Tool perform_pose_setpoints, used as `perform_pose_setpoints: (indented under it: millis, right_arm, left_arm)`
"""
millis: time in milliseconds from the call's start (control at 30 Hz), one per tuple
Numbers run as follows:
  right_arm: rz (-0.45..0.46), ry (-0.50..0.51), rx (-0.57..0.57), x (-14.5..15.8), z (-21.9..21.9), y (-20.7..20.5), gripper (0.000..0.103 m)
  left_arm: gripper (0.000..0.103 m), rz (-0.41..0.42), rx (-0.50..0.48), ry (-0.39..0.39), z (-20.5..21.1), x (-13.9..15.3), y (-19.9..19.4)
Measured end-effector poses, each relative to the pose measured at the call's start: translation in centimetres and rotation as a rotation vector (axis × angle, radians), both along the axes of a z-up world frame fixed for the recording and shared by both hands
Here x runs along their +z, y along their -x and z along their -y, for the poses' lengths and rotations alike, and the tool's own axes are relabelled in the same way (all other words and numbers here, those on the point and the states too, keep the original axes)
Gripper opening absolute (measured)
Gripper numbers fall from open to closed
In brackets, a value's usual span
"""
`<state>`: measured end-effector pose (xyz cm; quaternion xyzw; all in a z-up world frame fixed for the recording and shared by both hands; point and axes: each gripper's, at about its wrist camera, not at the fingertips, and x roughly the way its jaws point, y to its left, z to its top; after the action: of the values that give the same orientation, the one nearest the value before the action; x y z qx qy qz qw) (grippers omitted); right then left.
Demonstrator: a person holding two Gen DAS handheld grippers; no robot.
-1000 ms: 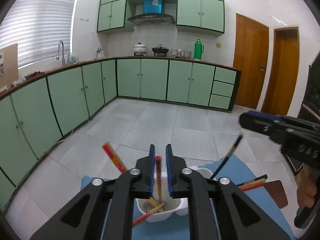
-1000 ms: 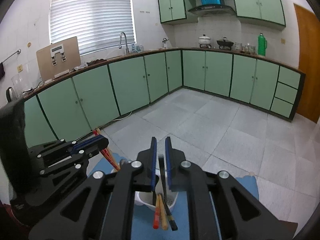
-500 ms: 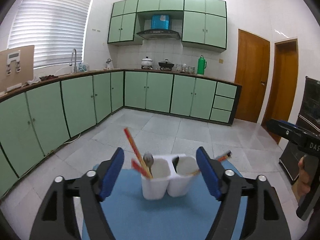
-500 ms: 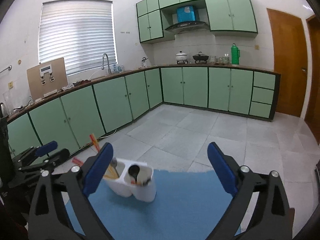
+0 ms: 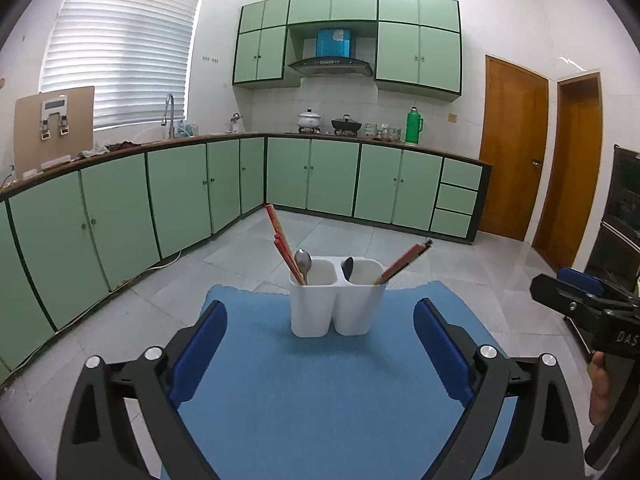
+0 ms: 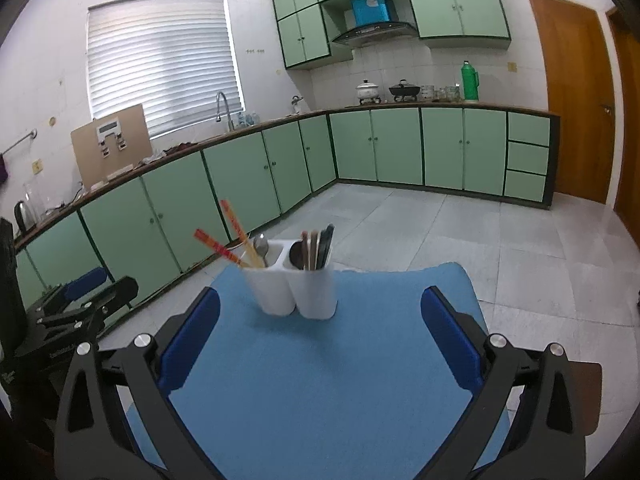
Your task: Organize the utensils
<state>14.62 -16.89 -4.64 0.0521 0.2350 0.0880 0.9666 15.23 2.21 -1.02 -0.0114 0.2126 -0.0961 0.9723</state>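
Observation:
A white two-compartment utensil holder [image 5: 336, 300] [image 6: 294, 288] stands upright at the far end of a blue mat [image 5: 320, 392] [image 6: 320, 380]. Its left compartment holds red chopsticks [image 5: 282, 242] [image 6: 230, 236] and a metal spoon [image 5: 303, 262]. Its right compartment holds a dark spoon [image 5: 348, 267] and more chopsticks [image 5: 404, 262] [image 6: 318, 246]. My left gripper [image 5: 320, 354] is open and empty, drawn back from the holder. My right gripper [image 6: 320, 344] is open and empty too; it also shows at the right edge of the left wrist view [image 5: 584, 308].
The mat covers a small table with a brown corner [image 6: 584, 396] showing at the right. Beyond it lie a tiled floor [image 5: 400, 252] and green kitchen cabinets [image 5: 180, 196]. A dark appliance [image 5: 624, 216] stands at the right.
Both grippers were shut on chopsticks over the holder. They have opened, let the chopsticks stand in the holder, and pulled back toward the near end of the mat.

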Motion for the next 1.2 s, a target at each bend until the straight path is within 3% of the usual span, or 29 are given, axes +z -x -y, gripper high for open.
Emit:
perform_pose_setpoints:
  millis: [500,1200]
  right_arm:
    - [0.083,0.041,0.052,2.1,-1.4,4.2,0.098]
    - [0.117,0.068,0.067,2.9,-2.1,5.8,0.098]
  left_arm:
    - [0.097,0.077,-0.005,-0.005,0.4,2.0,4.3]
    - [0.097,0.116,0.008,-0.01,0.2,2.9,6.0]
